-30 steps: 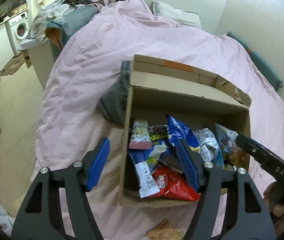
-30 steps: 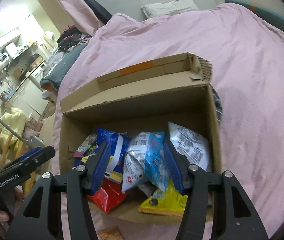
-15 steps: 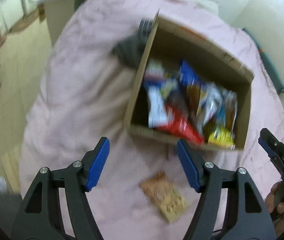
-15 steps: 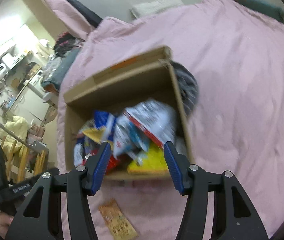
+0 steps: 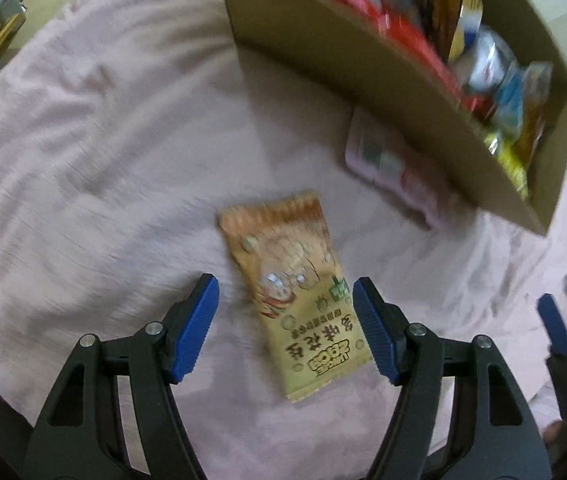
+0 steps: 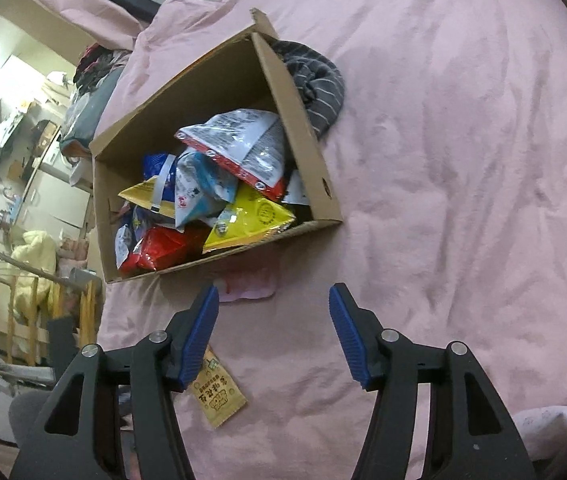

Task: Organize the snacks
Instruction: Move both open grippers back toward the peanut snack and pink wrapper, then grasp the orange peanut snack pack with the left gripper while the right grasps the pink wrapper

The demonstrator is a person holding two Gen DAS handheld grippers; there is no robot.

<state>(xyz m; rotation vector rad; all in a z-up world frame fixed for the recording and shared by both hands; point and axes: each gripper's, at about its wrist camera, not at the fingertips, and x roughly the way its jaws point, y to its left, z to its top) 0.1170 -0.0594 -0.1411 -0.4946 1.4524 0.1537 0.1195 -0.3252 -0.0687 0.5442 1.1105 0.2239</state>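
Blue-padded left gripper (image 5: 285, 328) fingers straddle orange snack packet (image 5: 293, 292), untouched.

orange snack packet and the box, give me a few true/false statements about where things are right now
1. The orange snack packet lies flat on the pink blanket, outside the cardboard box. True.
2. The left gripper is clamped on the packet. False: its jaws stand open to either side of the packet, not pressing it.
3. The cardboard box is empty. False: it holds many snack bags.
4. A pink packet lies against the box's near wall. True.
5. The right gripper holds a yellow bag. False: it is open, nothing between its jaws.
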